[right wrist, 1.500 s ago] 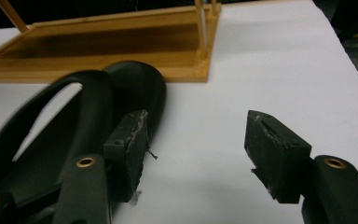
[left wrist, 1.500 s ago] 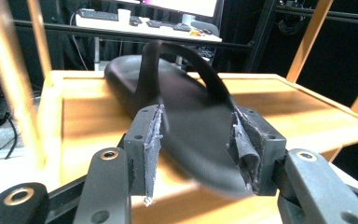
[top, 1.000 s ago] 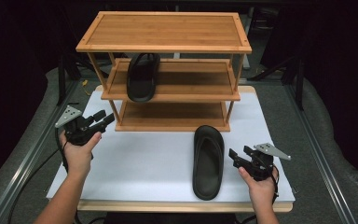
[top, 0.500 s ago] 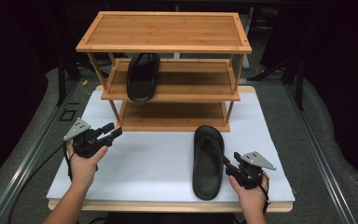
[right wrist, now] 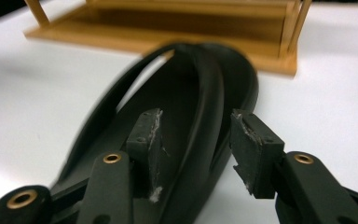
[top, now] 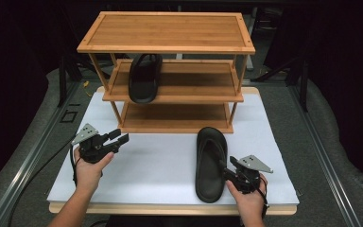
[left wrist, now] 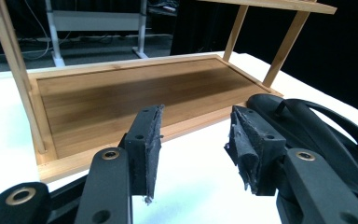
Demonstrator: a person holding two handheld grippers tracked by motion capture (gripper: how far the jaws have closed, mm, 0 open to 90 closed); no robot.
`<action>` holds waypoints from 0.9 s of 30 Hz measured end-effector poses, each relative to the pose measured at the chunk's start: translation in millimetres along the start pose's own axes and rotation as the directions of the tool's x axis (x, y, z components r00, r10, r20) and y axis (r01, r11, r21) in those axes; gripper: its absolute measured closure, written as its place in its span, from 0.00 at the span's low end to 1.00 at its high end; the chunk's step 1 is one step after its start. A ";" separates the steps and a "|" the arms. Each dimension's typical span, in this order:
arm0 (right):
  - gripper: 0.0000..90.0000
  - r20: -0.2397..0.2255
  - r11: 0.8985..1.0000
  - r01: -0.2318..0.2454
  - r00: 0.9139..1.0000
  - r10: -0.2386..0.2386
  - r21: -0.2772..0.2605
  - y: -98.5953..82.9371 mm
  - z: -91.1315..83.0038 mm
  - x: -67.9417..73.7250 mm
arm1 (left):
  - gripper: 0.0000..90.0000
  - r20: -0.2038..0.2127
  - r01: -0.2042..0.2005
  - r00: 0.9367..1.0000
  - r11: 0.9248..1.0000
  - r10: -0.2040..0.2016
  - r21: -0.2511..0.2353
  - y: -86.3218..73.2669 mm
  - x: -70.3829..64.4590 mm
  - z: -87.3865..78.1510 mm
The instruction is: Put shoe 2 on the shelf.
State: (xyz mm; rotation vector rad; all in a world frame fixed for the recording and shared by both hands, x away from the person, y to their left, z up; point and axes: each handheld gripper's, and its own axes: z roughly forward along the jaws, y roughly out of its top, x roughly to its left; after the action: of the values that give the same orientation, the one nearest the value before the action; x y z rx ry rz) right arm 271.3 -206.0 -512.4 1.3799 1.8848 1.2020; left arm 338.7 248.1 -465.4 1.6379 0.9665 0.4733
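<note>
One black sandal (top: 210, 163) lies lengthwise on the white board (top: 160, 165) in front of the bamboo rack (top: 170, 33). A second black sandal (top: 144, 78) rests on the rack's middle shelf, at its left. My right gripper (top: 228, 166) is open at the near sandal's right edge. In the right gripper view the gripper (right wrist: 196, 140) straddles that sandal (right wrist: 182, 79): one jaw over the footbed, the other outside the rim. My left gripper (top: 119, 138) hangs open and empty over the board's left. It (left wrist: 196, 140) faces the bottom shelf (left wrist: 121, 93) and the sandal (left wrist: 317, 126).
The rack's top shelf (top: 168, 30) and bottom shelf (top: 175, 118) hold nothing. Thin rack posts (top: 116, 111) stand at the corners. Grey padded floor (top: 28, 142) and dark surroundings border the board, and a cable (top: 38, 170) trails from the left gripper.
Both grippers have come nearer to the person and inward. The right one has closed in on the near sandal's right edge. Neither sandal has moved.
</note>
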 end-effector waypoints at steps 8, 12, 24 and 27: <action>0.67 -0.011 0.996 -0.033 0.999 0.034 0.082 -8.8 11.5 -4.2 | 0.58 0.007 -0.001 1.000 1.000 0.001 0.029 -3.8 -0.9 7.5; 0.74 -0.009 0.995 -0.012 1.000 0.013 0.103 -7.9 14.1 -1.2 | 0.58 0.007 0.009 1.000 1.000 -0.009 0.023 -4.4 0.6 6.7; 0.87 0.010 0.996 0.015 1.000 -0.016 0.093 -4.5 13.2 -7.7 | 0.58 -0.005 0.026 1.000 0.999 -0.026 0.030 -7.3 2.8 7.8; 0.87 0.024 0.996 0.025 0.999 -0.027 0.089 -4.0 14.6 -9.0 | 0.57 -0.002 0.018 1.000 1.000 -0.018 0.021 -6.1 1.5 7.0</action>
State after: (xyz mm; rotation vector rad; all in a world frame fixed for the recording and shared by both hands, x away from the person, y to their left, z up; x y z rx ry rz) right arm 284.4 -209.5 -523.8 1.4052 1.9537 1.0957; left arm 342.6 245.3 -473.5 1.6469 0.9896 0.4539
